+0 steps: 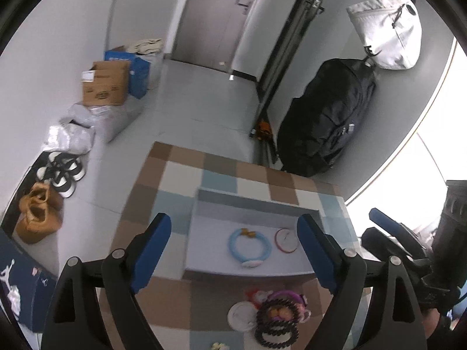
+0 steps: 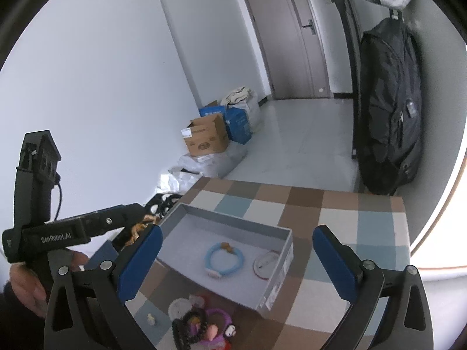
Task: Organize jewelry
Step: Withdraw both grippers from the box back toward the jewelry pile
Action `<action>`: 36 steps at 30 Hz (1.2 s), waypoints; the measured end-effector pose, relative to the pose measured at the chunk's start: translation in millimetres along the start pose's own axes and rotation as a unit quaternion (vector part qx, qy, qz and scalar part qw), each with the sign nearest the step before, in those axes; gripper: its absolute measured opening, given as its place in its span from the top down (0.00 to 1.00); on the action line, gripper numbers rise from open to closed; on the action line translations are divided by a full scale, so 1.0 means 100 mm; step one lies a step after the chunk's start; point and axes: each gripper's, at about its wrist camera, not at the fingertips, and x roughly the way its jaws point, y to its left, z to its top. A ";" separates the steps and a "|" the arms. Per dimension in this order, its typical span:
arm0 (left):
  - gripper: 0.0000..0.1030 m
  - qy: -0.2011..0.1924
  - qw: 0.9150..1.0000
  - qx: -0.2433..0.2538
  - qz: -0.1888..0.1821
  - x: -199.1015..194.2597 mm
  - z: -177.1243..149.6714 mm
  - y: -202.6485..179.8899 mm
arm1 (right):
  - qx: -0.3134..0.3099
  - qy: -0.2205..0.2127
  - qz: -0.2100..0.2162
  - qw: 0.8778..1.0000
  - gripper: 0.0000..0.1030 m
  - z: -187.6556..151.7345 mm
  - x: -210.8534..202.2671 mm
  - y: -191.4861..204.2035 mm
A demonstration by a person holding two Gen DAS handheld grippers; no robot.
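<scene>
Ahead of both sets of fingers: checkered table [image 1: 181,175], then grey box [image 2: 284,234] resting on it. Inside, between the left gripper [image 1: 235,250] pads: blue ring bracelet [image 1: 249,246], beside it a red-rimmed white ring [image 1: 286,239]. Nearer than the box, below the fingertips: heap of black bead bracelets [image 1: 275,322], purple piece [image 2: 219,319], white disc [image 1: 240,315]. Left gripper spread wide, gripping nothing. Right gripper [image 2: 238,258] likewise wide apart, touching nothing.

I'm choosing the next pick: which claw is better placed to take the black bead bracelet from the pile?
Left, probably. The open left claw has the black bead bracelet centred under it; under the open right claw it lies off to the left.
</scene>
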 end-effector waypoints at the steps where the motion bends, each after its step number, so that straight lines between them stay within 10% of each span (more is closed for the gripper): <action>1: 0.17 0.000 1.000 -0.003 0.004 -0.02 -0.02 0.02 | -0.004 -0.001 -0.004 1.000 0.00 -0.02 -0.03 0.02; 21: 0.11 0.044 0.998 0.029 0.024 -0.22 -0.51 0.09 | 0.010 0.044 0.023 0.999 0.00 -0.45 -0.21 0.13; 36: 0.18 0.152 0.983 0.077 0.061 0.04 -0.90 0.00 | 0.013 0.054 0.000 0.998 0.00 -0.61 -0.29 0.09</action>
